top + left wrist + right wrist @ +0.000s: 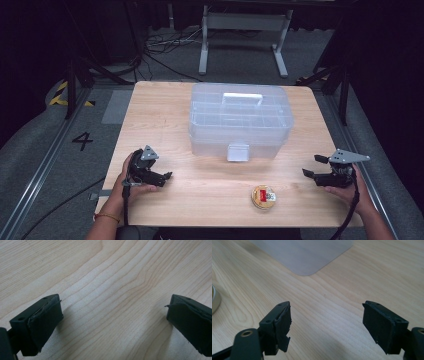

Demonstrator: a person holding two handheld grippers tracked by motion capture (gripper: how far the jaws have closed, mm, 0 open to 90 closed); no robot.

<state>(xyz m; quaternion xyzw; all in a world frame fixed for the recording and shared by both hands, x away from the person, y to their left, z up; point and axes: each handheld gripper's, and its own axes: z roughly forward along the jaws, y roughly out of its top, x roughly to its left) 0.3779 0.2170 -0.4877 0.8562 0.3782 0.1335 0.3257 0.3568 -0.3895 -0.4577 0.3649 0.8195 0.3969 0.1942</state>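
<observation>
We see the left gripper (161, 176) resting low at about 8 o'clock on the bench (165, 107), its fingers (43, 320) spread wide with nothing but bare wood grain between them. The right gripper (313, 166) hangs at about 4 o'clock, held just above the surface; its fingers (279, 326) also stand well apart and hold nothing, with only wood between them. Both grippers point inward, toward the middle of the bench.

Nearest the right gripper, at about 5 o'clock, we find a small round tin (263, 197) with a red and white label, lying flat near the front edge and untouched. In the right gripper view its metal rim (215, 300) peeks in at 9 o'clock. At the centre towards 12 o'clock sits a clear plastic storage box (240, 120), lid on, with a white handle on top and a latch facing us.

The bench is pale wood. Around it we see grey carpet, floor rails, loose cables and a white frame at the far side, the rest dark.
</observation>
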